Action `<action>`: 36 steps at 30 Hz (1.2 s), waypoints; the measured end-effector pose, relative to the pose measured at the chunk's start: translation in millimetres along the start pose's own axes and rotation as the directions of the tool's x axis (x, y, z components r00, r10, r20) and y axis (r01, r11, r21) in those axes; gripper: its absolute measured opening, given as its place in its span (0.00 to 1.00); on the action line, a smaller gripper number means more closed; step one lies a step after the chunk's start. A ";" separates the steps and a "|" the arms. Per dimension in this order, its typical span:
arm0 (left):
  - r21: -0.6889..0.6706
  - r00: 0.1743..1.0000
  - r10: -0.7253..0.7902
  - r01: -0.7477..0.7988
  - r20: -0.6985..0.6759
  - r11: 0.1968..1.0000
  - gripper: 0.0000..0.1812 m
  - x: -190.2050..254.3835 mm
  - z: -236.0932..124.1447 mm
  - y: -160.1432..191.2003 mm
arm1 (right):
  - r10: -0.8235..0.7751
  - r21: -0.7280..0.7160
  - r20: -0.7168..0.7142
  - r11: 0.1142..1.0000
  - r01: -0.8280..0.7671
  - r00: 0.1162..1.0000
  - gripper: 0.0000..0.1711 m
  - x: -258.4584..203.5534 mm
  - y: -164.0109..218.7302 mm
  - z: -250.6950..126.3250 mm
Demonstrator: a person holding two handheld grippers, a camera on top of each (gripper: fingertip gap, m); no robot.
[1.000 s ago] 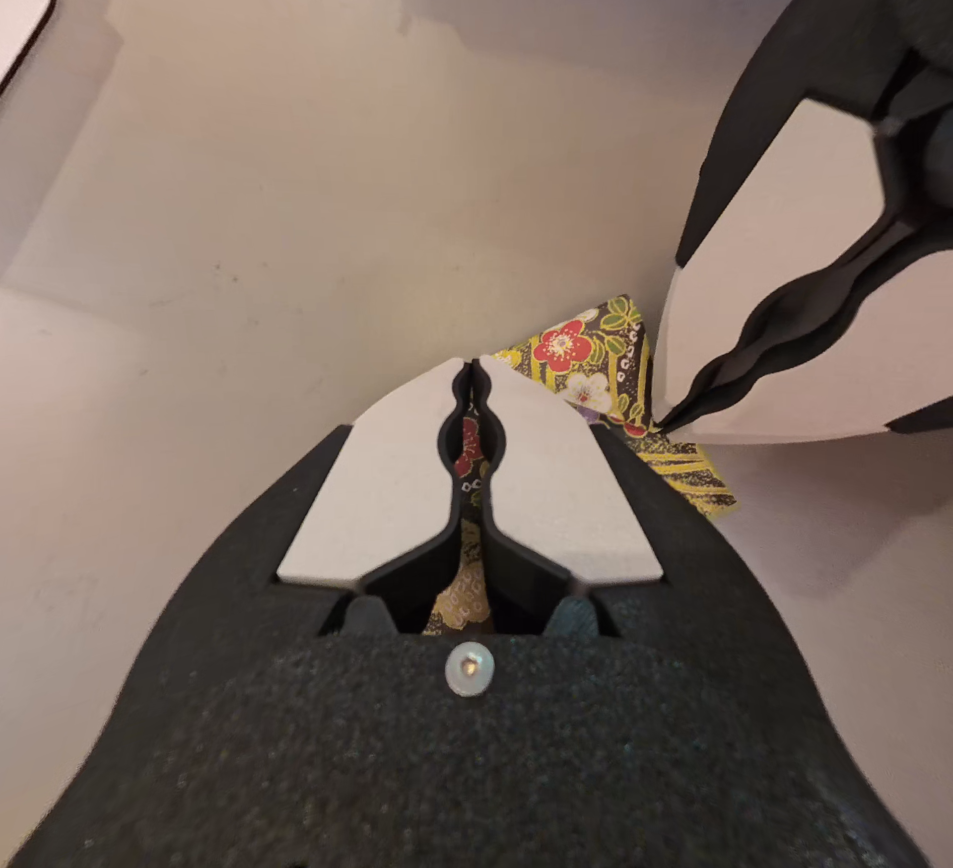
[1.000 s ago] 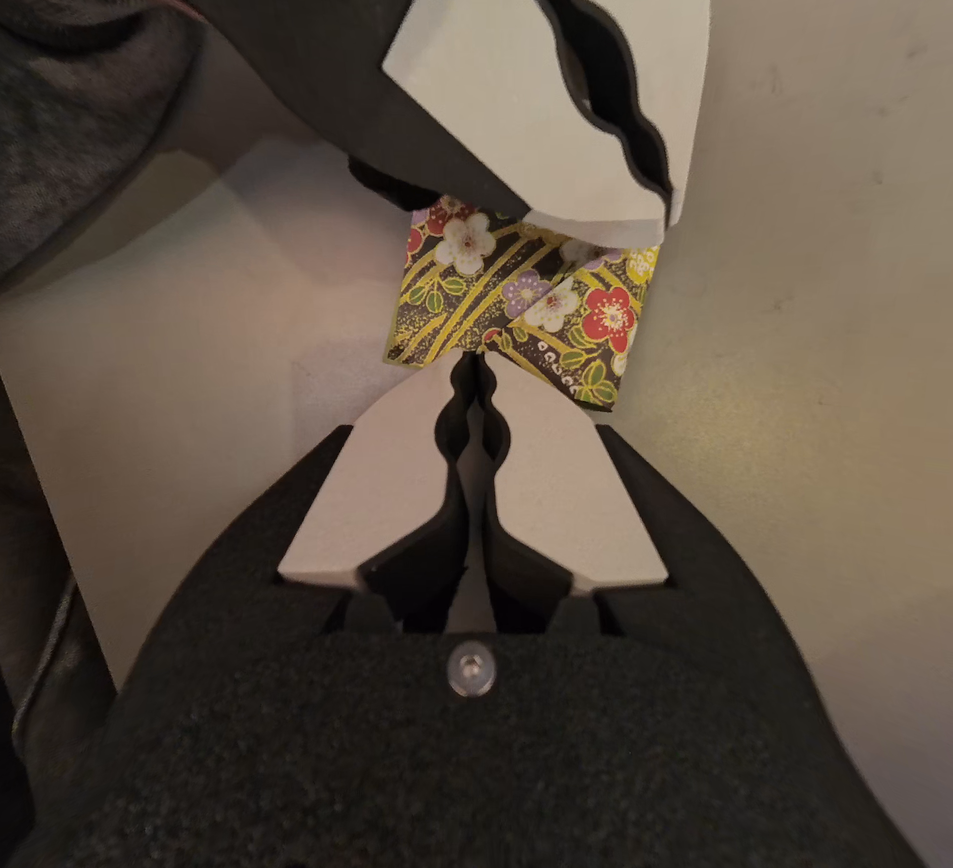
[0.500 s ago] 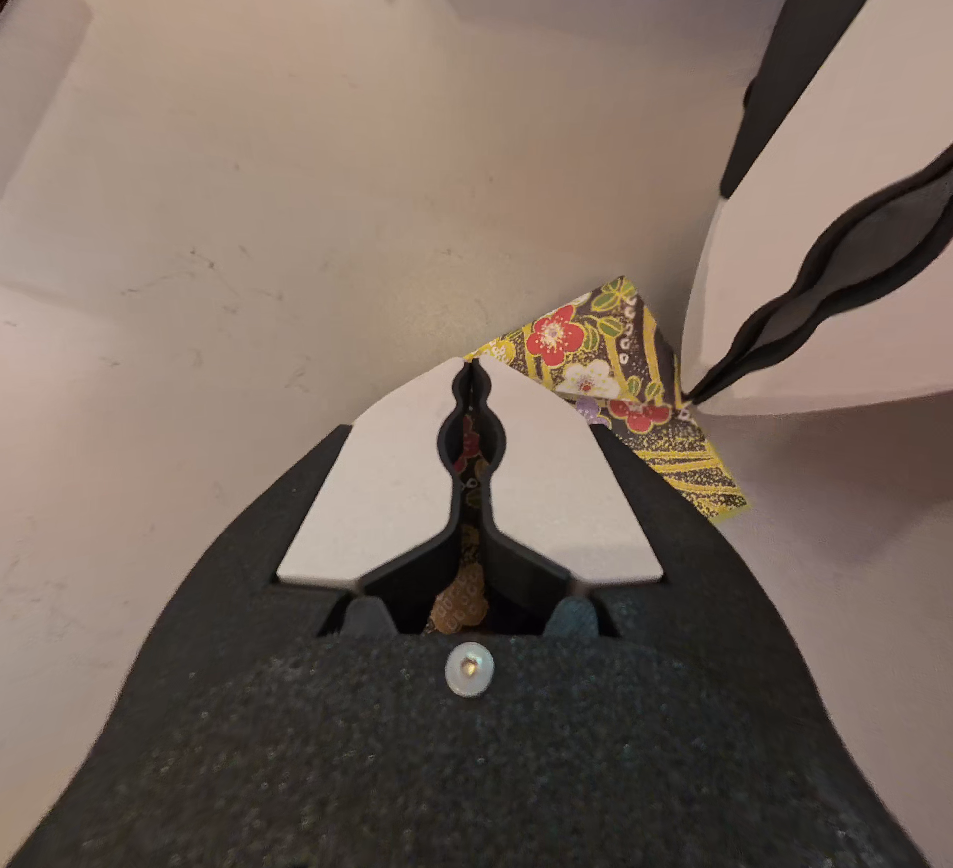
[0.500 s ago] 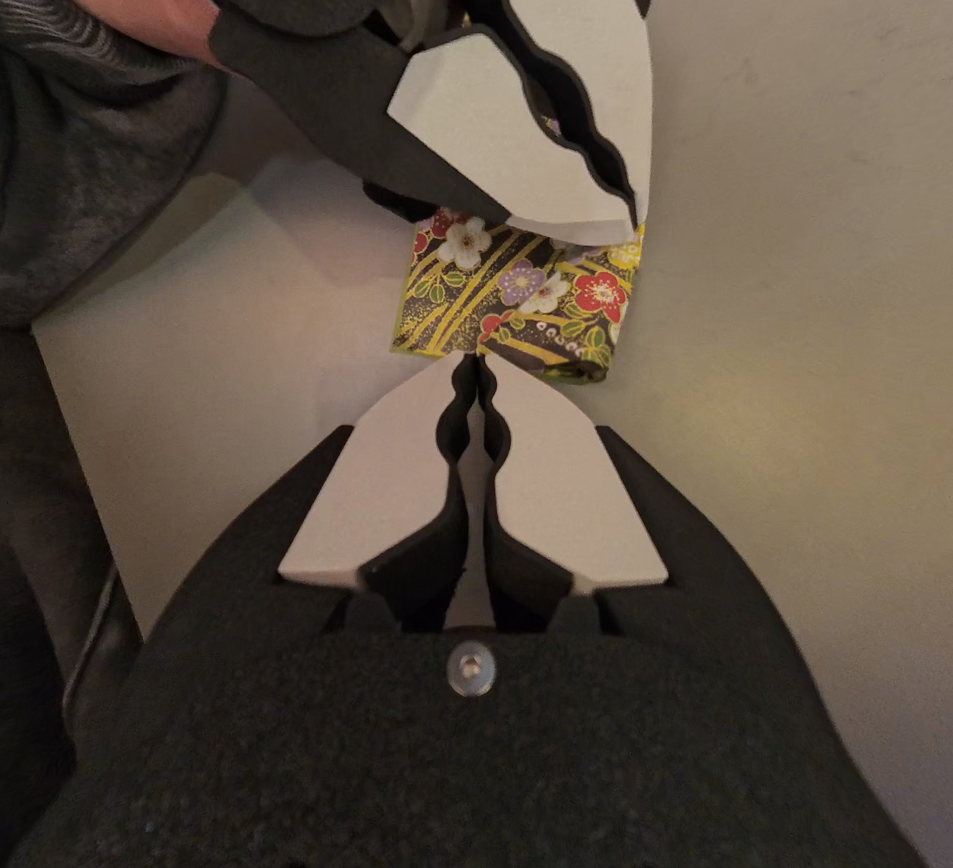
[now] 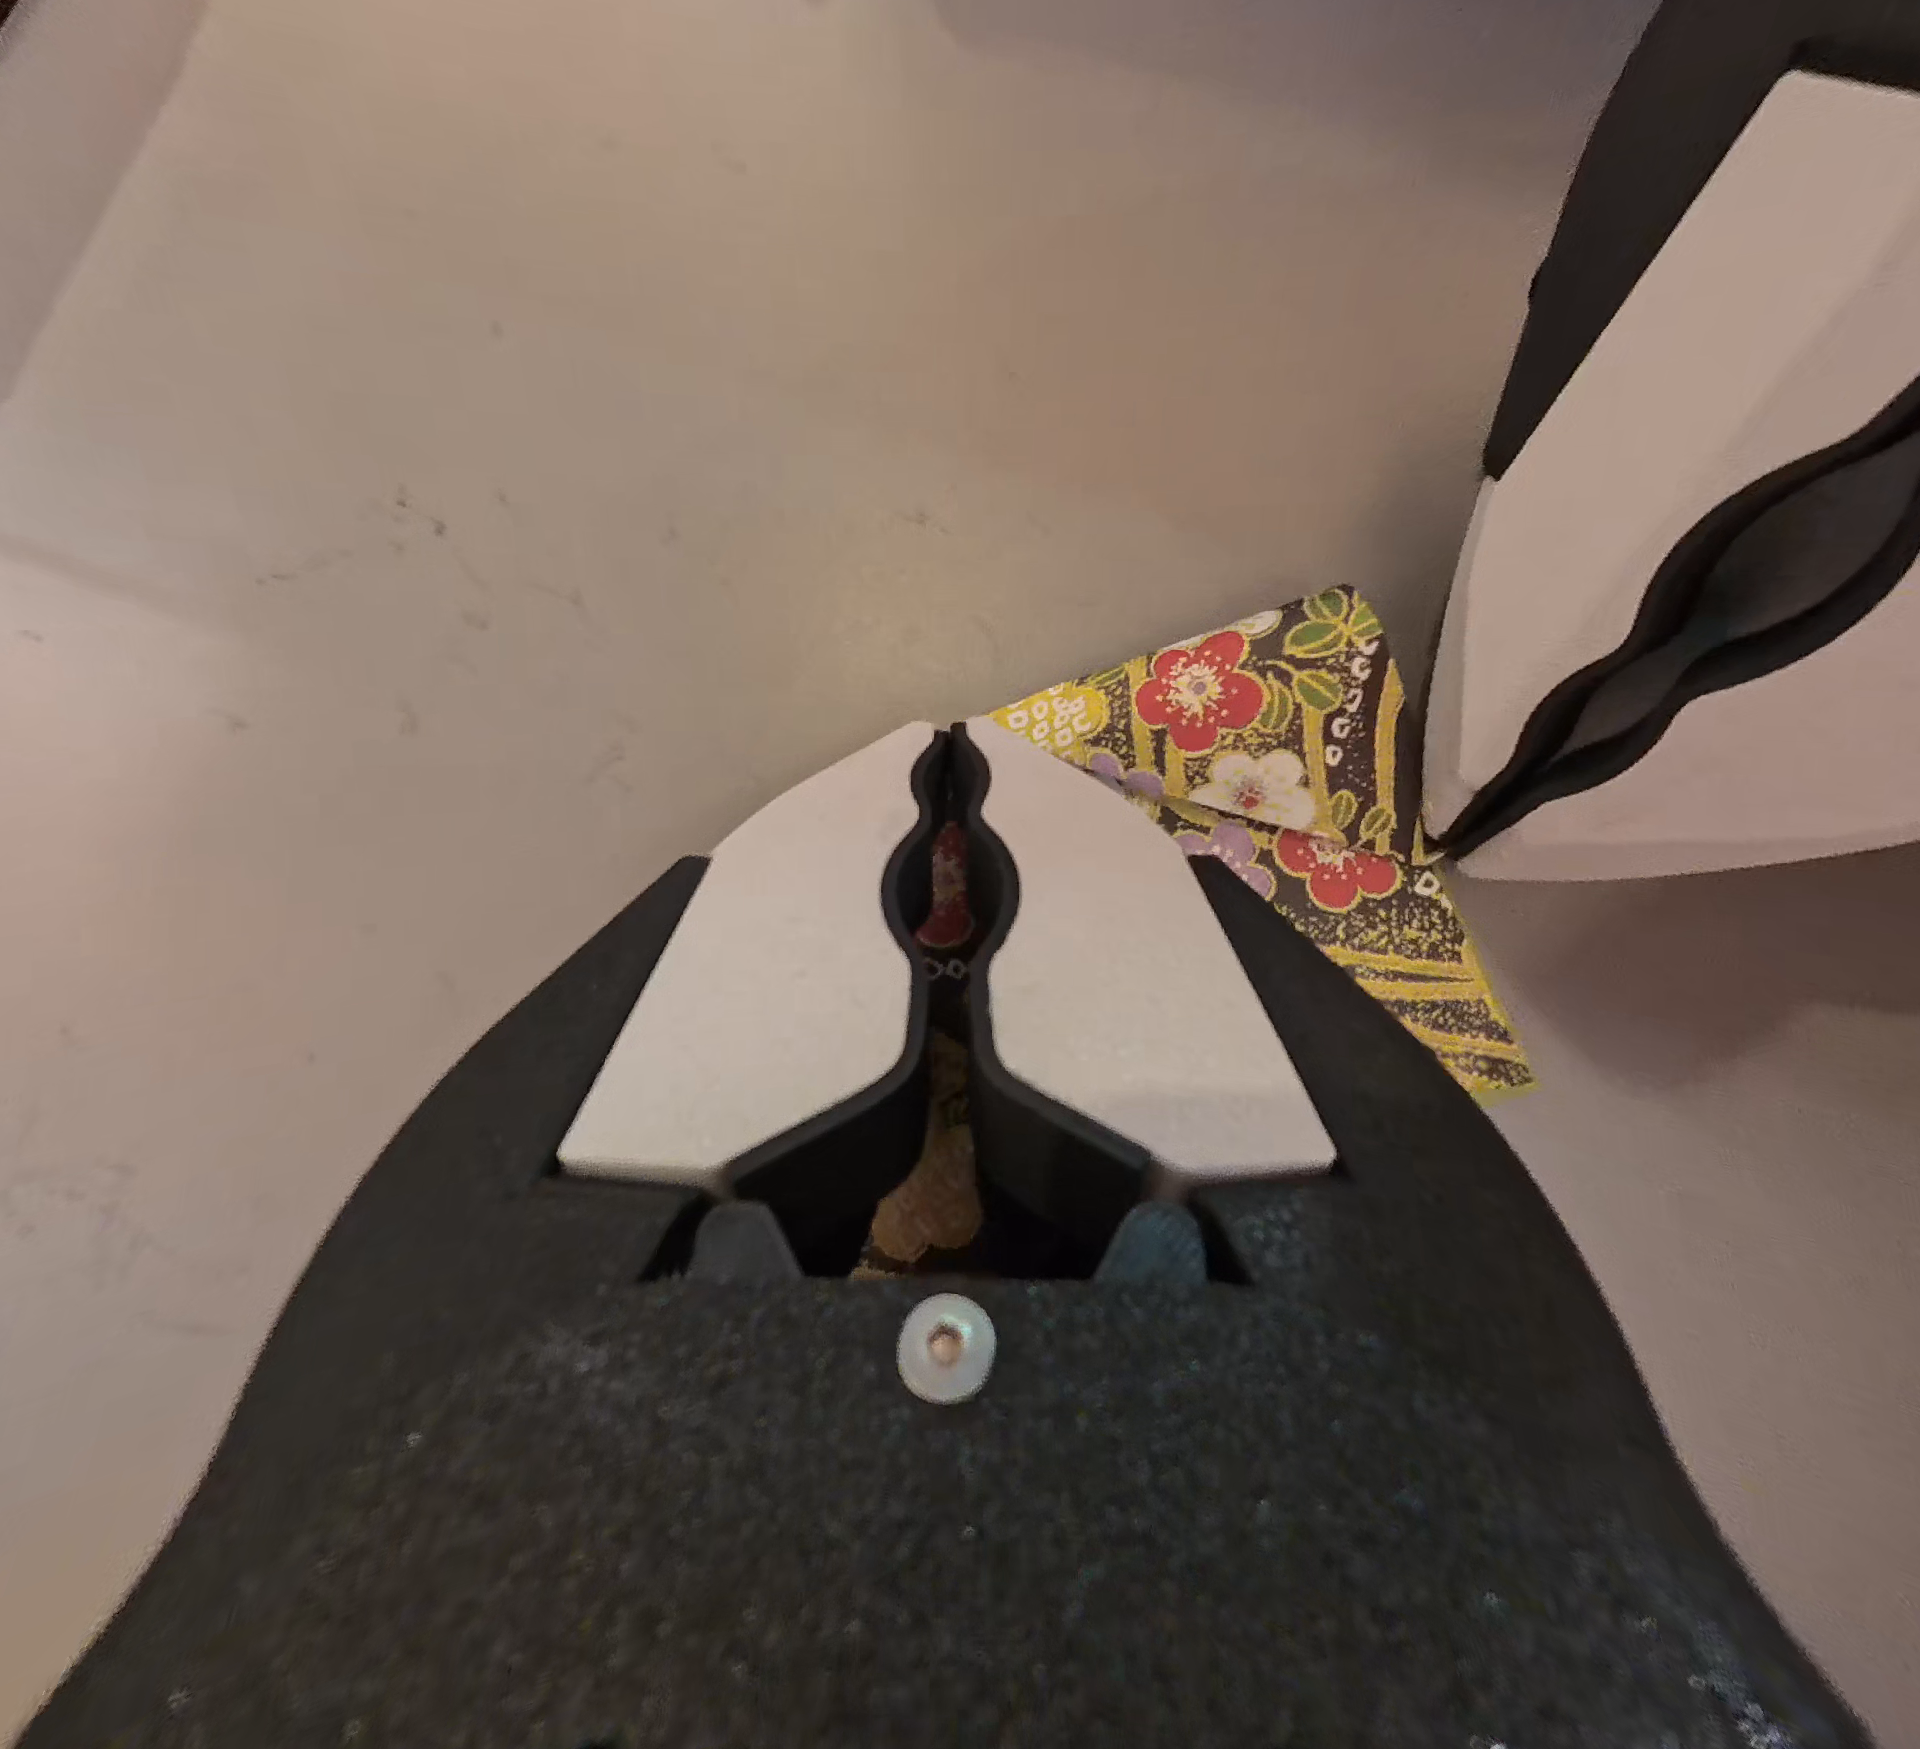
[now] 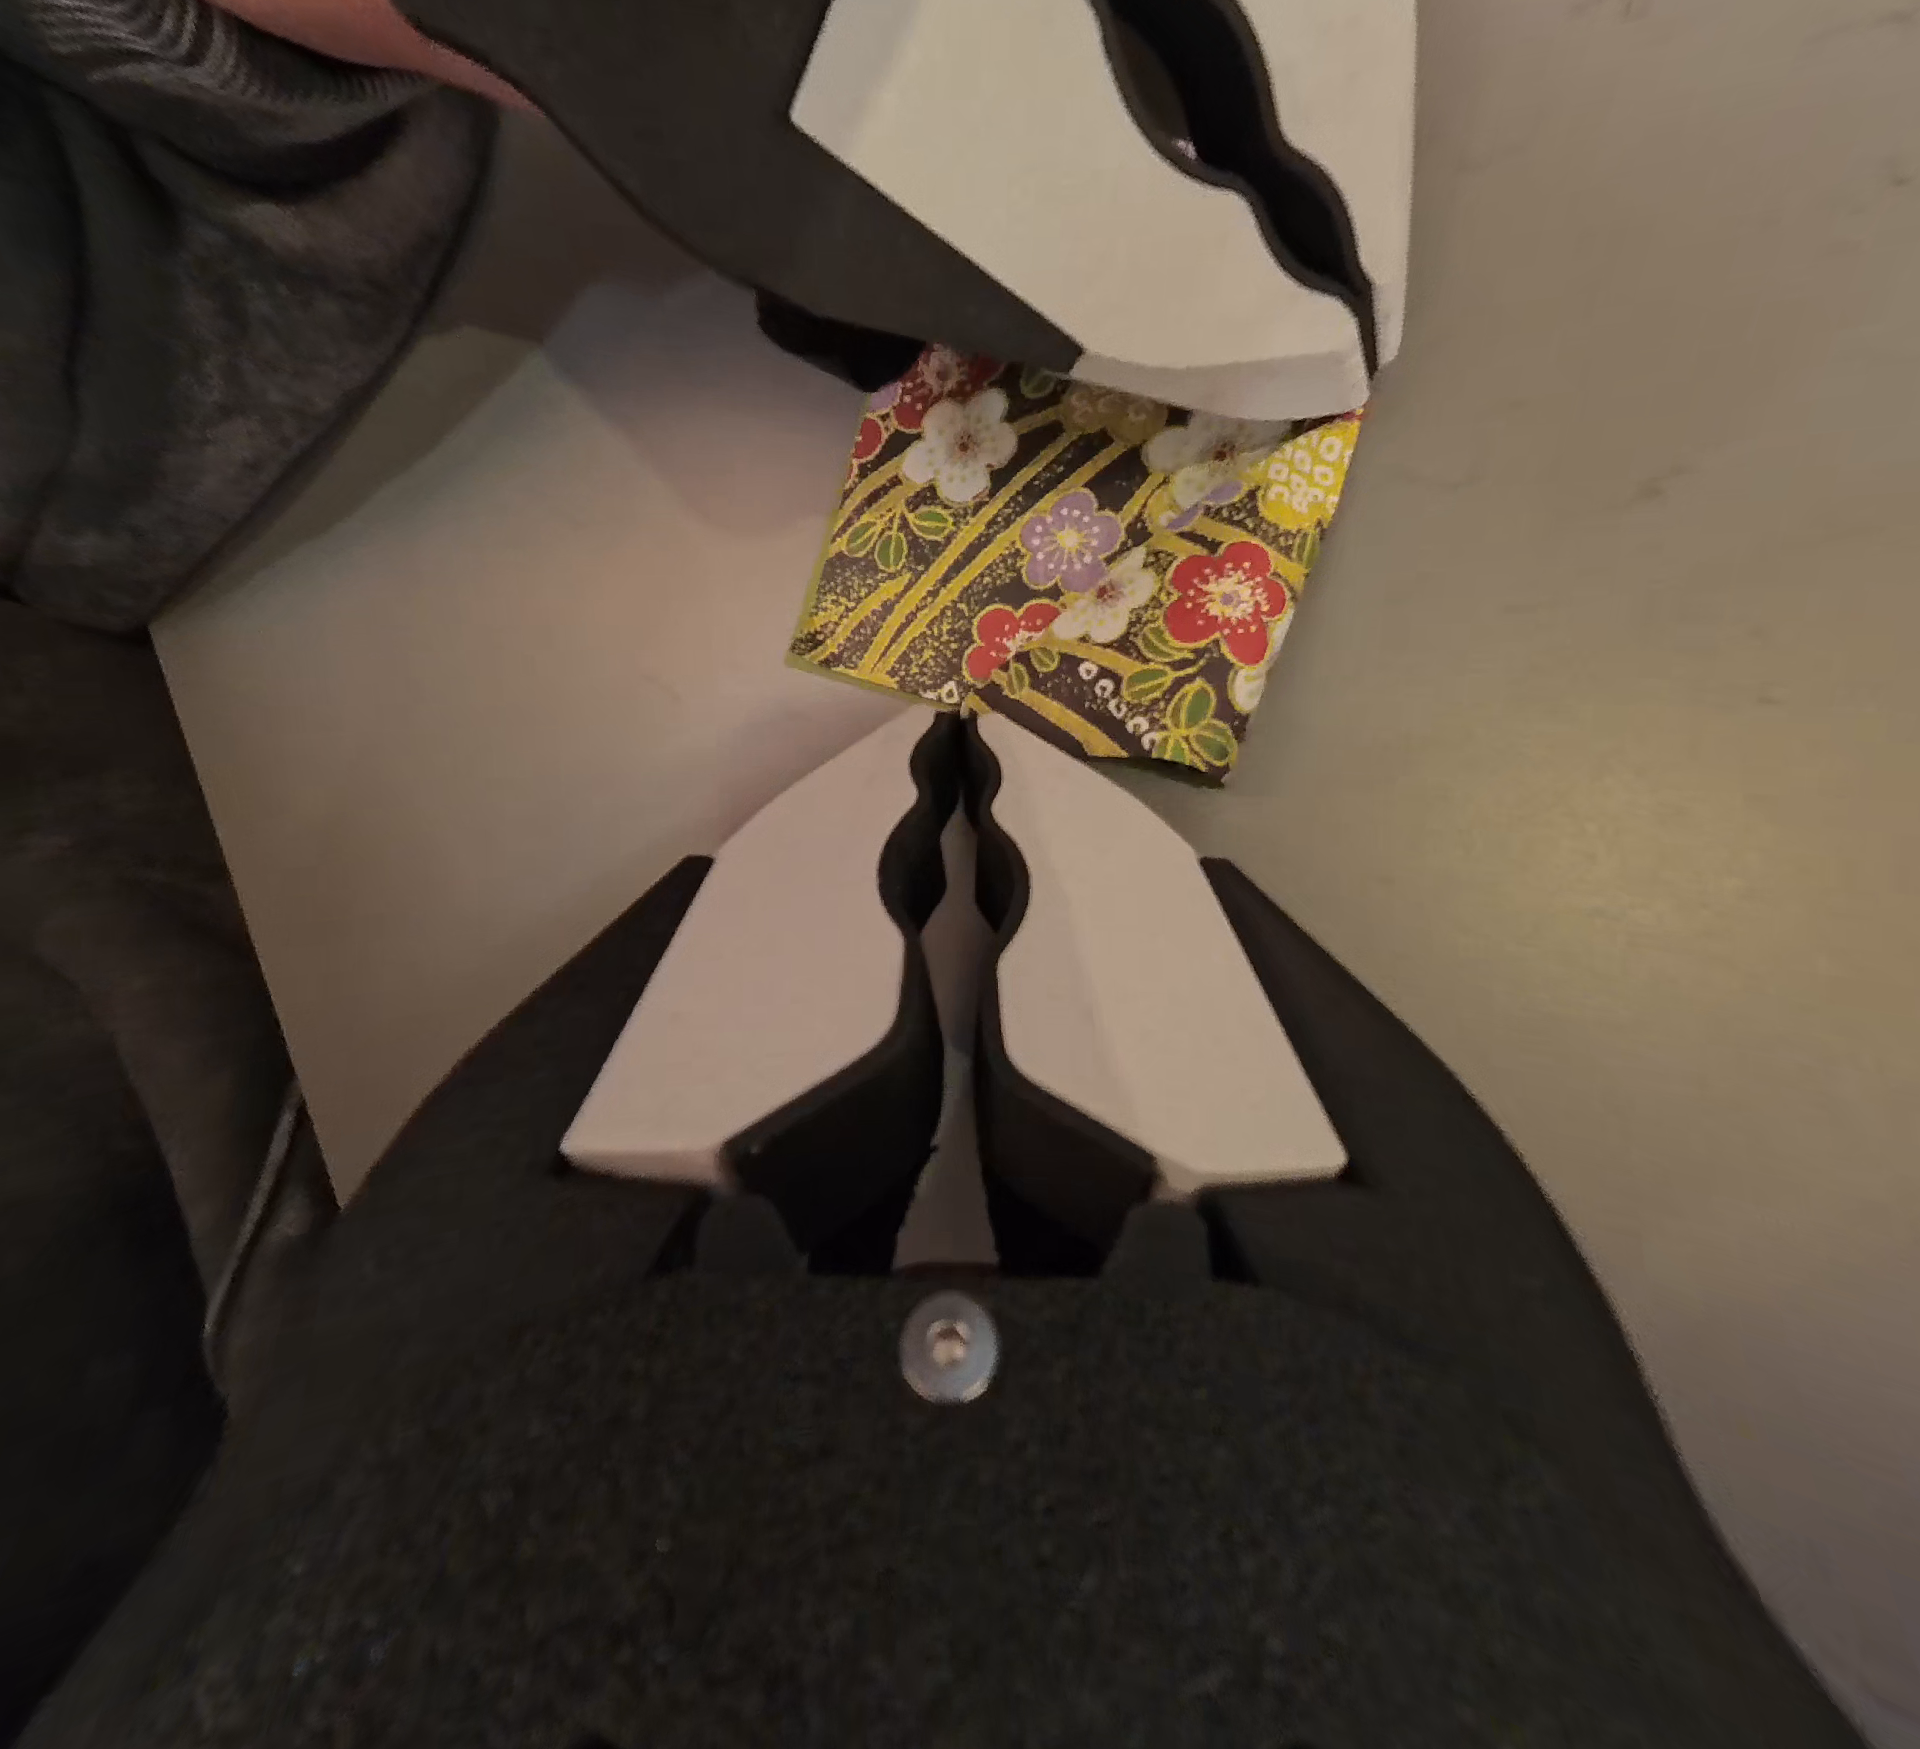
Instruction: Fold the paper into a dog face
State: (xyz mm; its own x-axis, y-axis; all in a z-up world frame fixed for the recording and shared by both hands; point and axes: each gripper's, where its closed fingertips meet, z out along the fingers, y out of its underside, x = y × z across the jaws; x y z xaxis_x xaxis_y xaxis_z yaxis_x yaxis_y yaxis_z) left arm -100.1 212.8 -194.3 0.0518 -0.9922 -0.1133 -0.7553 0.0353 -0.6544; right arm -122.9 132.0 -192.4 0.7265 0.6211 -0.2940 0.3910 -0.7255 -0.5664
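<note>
- Lying flat on the pale table (image 6: 1558,764), the folded floral paper (image 6: 1081,577) sits between two facing grippers.
- Left gripper (image 5: 954,735) is closed, pressing down over the paper's far edge; patterned paper shows through its jaw gap, though a true pinch is unclear.
- Right gripper (image 6: 958,725) is closed, empty, its tip touching the near edge where two flaps meet.
- Judging by this, the right gripper is the one free to work that seam directly ahead.
</note>
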 end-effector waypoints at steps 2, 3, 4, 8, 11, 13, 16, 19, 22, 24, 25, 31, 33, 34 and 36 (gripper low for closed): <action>-0.001 1.000 0.004 -0.004 0.004 1.000 0.00 -0.1 0.0 -0.3 | 0.006 0.005 0.006 1.000 -0.006 1.000 0.00 0.0 -0.1 -0.1; -0.003 1.000 0.011 -0.010 0.015 1.000 0.00 -0.9 -0.5 -0.7 | 0.008 0.005 0.007 1.000 -0.008 1.000 0.00 0.0 -0.2 -0.2; 0.000 1.000 0.017 -0.017 0.026 1.000 0.00 -1.8 -1.4 -1.7 | 0.007 0.003 0.007 1.000 -0.007 1.000 0.00 0.1 -0.2 -0.1; 0.014 1.000 0.010 -0.011 0.016 1.000 0.00 -0.6 -4.8 -6.0 | 0.003 0.000 0.001 1.000 -0.003 1.000 0.00 0.4 -0.3 -0.1; 0.050 0.999 -0.034 0.035 -0.035 0.998 0.00 5.1 -6.4 -12.9 | 0.001 0.001 -0.008 1.000 -0.001 1.000 0.00 1.1 -0.6 -0.1; 0.057 0.996 -0.056 0.059 -0.064 0.997 0.00 8.9 -6.5 -14.5 | 0.000 -0.001 -0.011 1.000 0.000 1.000 0.00 1.1 -0.5 -0.1; 0.025 0.996 -0.053 0.055 -0.065 0.998 0.00 10.2 -3.2 -8.1 | -0.001 0.000 -0.014 1.000 0.001 1.000 0.00 1.1 -0.5 -0.1; 0.001 0.999 -0.021 0.021 -0.037 1.000 0.00 9.2 -0.1 -2.2 | 0.003 0.004 -0.012 1.000 -0.003 1.000 0.00 1.2 -0.4 -0.2; -0.010 1.000 -0.003 0.002 -0.022 1.000 0.00 8.6 -1.0 -1.3 | 0.008 0.009 -0.018 1.000 -0.008 1.000 0.00 2.0 -0.7 -0.2; -0.006 1.000 0.005 -0.005 -0.006 1.000 0.00 7.1 -4.1 -2.5 | 0.004 0.011 -0.032 1.000 -0.004 0.999 0.00 3.3 -1.2 -0.1; 0.007 1.000 0.003 -0.003 -0.006 1.000 0.00 6.9 -6.9 -4.7 | 0.003 0.010 -0.035 1.000 -0.002 0.999 0.00 3.4 -1.3 -0.1; 0.000 1.000 -0.009 0.009 -0.019 1.000 0.00 8.3 -9.0 -2.2 | 0.000 0.008 -0.037 1.000 0.000 0.999 0.00 3.4 -0.7 -0.1; -0.008 1.000 -0.005 0.005 -0.017 1.000 0.00 10.0 -5.2 0.9 | 0.001 0.008 -0.038 1.000 0.000 0.999 0.00 3.3 -0.6 -0.2; -0.003 1.000 -0.002 0.002 -0.012 1.000 0.00 10.1 -4.7 0.7 | 0.001 0.009 -0.040 1.000 0.000 0.999 0.00 3.2 -0.5 -0.2; -0.003 1.000 0.003 -0.003 -0.009 1.000 0.00 10.2 -4.2 1.3 | 0.004 0.011 -0.039 1.000 -0.004 0.999 0.00 3.3 -0.4 -0.3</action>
State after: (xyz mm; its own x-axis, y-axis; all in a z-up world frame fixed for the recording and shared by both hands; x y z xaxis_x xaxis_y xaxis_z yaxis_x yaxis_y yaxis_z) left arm -103.3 202.3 -193.1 0.0436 -0.9932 -0.1080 -0.7576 0.0376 -0.6517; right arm -120.6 134.2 -193.0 0.7497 0.6060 -0.2660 0.3820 -0.7244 -0.5739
